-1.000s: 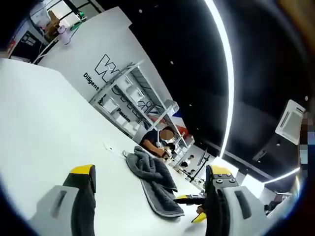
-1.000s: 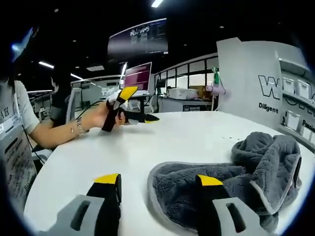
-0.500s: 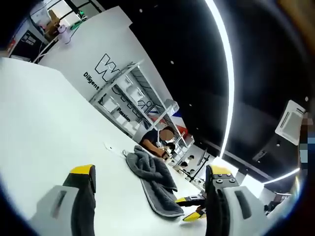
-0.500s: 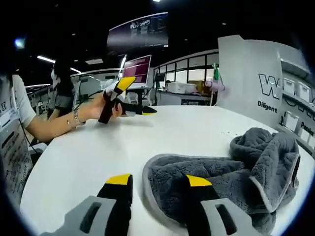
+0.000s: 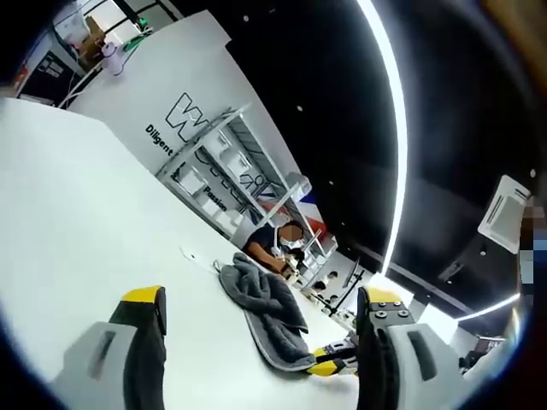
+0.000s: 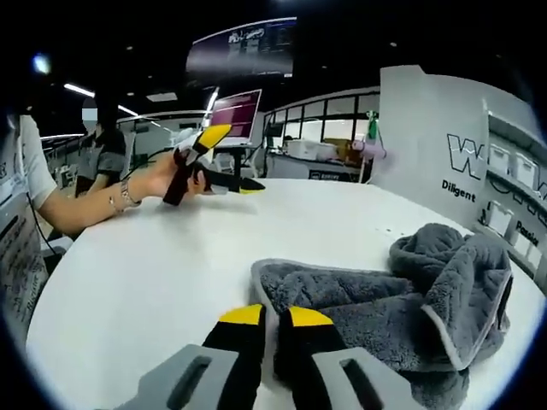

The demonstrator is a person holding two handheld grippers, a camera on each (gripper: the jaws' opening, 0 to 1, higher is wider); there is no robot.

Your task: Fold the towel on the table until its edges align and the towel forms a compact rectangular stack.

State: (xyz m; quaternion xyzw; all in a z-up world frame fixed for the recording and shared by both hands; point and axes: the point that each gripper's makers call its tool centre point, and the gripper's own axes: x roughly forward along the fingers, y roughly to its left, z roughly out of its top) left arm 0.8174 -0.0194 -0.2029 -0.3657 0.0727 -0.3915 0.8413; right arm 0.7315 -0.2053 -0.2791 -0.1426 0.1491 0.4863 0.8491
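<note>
The towel was dark grey with a pale grey edging; the surface was white; each claw was black, tipped yellow.

Left gripper jaws stand wide apart over the white surface. Grey towel lies crumpled at 6 o'clock between them. Right gripper touches the towel's edge at 5 o'clock.

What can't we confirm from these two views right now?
- Right gripper view: whether the right hand-held gripper actually pinches the towel edge; its own jaws cover the contact.
- Left gripper view: the towel's near end is cut off by the left hand-held gripper's jaw.
- Both views: how the bunched towel layers lie.
</note>
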